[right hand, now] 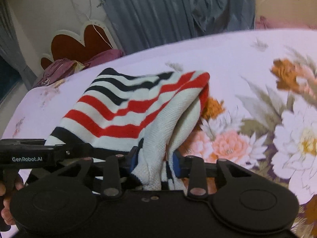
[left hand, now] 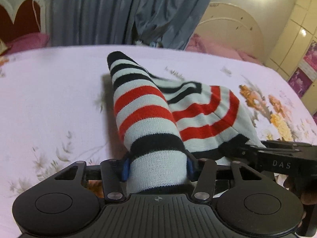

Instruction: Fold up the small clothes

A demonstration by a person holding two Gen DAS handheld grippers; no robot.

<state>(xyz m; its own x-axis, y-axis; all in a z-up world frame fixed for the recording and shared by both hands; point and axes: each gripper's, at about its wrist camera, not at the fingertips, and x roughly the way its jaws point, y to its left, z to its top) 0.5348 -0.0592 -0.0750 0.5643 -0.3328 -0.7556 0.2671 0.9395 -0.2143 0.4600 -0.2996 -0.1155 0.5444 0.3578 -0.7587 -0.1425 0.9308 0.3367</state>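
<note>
Garment: a striped knit garment, with black, red and white bands, was raised off the bed, its far end drooping to the sheet near the bed's middle.
Left fingers: my left gripper was closed on a rolled white-and-black end of the garment; the blue pads pressed against both sides of the cloth. Jaws stood partly closed, set by the thickness of the roll.
Right fingers: my right gripper was clamped on a bunched white edge of the same garment; cloth filled the narrow gap between the blue pads.
Relative position: in the left wrist view, the right gripper sat just beside the left one, toward the bed's right side. Both held the near edge of the garment.
Garment shape: from the left fingers a tube-like fold ran away toward the far edge of the bed; from the right fingers a wider panel spread out.
Bed: covered by a pale pink sheet with a floral print, largest toward the right side.
Background: grey curtain beyond the far edge of the bed.
</note>
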